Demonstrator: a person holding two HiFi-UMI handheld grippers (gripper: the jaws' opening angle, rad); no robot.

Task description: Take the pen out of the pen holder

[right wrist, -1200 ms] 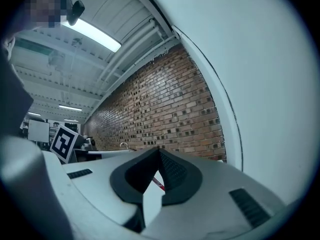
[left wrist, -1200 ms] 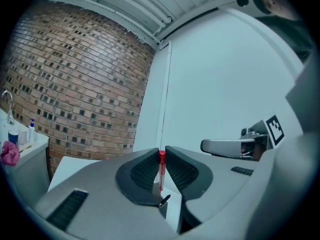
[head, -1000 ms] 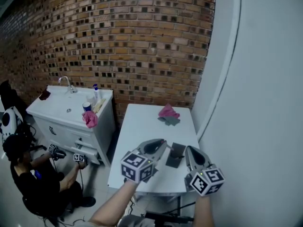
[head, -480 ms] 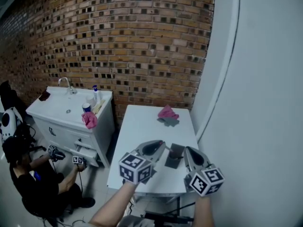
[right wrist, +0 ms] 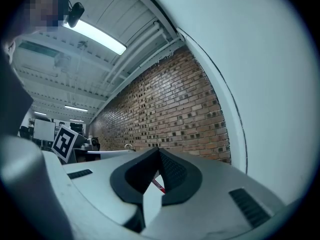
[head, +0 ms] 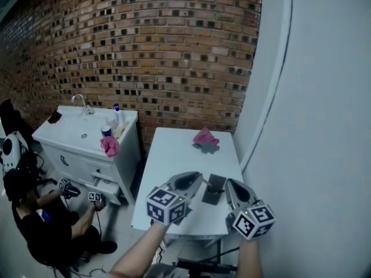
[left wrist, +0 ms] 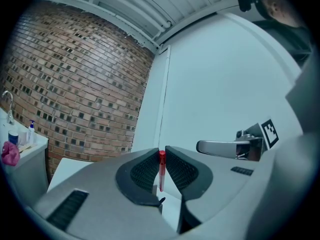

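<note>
A thin red pen (left wrist: 161, 169) stands upright between the pads of my left gripper (left wrist: 161, 152), which is shut on it. In the head view that gripper (head: 196, 179) hovers over the near end of the white table (head: 174, 155), just left of a dark pen holder (head: 215, 190). My right gripper (head: 229, 185) sits just right of the holder. In the right gripper view its jaws (right wrist: 159, 153) meet at the tips with nothing between them, and the red pen (right wrist: 157, 185) shows beyond them. The pen itself is too small to see in the head view.
A pink cloth (head: 206, 138) on a grey patch lies at the table's far end. A white sink cabinet (head: 87, 135) with bottles stands to the left, before a brick wall. A person (head: 35, 213) sits on the floor at lower left. A white wall runs along the right.
</note>
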